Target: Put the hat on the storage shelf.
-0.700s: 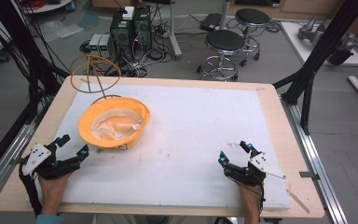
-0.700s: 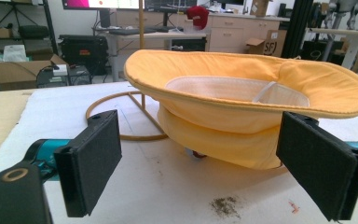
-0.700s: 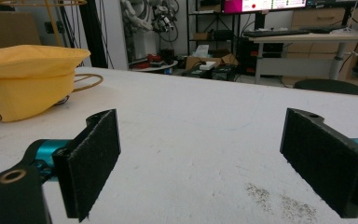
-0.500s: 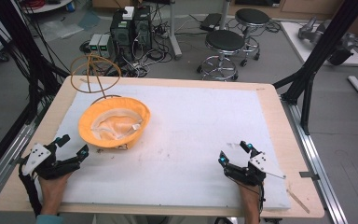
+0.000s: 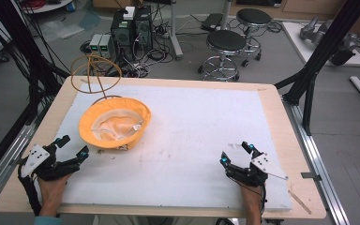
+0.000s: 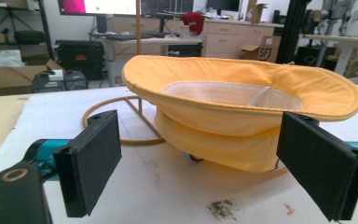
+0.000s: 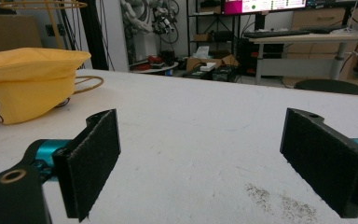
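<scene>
A yellow bucket hat lies upside down on the white mat, its pale lining facing up. Behind it stands a tan wire hat stand with a ring on top and a ring base. My left gripper rests at the near left edge, open and empty, a short way from the hat's near rim. In the left gripper view the hat fills the space beyond the wide-apart jaws, with the stand's base ring behind it. My right gripper sits at the near right, open and empty. The hat appears far left in the right gripper view.
The white mat covers most of the wooden table. Black frame posts stand at the table's right and left sides. Stools and computer boxes sit on the floor beyond the far edge. A dirt smudge marks the mat.
</scene>
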Demonstrator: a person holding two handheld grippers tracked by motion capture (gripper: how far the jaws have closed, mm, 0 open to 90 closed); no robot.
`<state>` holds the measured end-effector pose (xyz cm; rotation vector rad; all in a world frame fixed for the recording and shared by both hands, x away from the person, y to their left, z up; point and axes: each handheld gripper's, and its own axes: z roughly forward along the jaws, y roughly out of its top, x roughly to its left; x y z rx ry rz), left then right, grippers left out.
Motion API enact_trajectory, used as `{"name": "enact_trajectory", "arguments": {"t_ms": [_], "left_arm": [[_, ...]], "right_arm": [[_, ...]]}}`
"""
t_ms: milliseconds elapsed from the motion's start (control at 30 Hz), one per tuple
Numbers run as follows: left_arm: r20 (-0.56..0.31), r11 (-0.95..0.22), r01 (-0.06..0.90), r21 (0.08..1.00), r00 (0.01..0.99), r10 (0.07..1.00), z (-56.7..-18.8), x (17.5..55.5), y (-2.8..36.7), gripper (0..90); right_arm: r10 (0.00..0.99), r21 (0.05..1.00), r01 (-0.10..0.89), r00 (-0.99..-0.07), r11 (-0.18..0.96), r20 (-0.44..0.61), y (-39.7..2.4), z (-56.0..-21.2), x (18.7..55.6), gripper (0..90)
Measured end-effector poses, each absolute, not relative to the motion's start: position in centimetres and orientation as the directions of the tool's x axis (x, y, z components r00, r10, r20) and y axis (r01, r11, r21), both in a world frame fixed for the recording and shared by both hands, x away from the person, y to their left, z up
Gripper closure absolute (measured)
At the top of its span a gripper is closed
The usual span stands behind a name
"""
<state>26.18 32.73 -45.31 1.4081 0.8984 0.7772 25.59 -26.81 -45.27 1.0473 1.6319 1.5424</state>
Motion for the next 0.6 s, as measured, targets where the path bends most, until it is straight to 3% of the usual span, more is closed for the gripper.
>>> {"name": "enact_trajectory", "arguments": {"t_ms": [367,600], "left_arm": [[-0.112,0.072,0.097,0.993,0.507,0.855,-45.1,26.1,33.1,13.8],[-0.127,0.075,0.118,0.990,0.535,0.835,-42.7,26.3,33.5,12.8]], "right_arm": [[0.881,0.993,0.114,-0.469,-0.015,0.067,-26.8,-45.3,25.6,11.0],[0.880,0.994,0.113,-0.471,-0.015,0.067,-26.8,-45.3,25.6,11.0]]}}
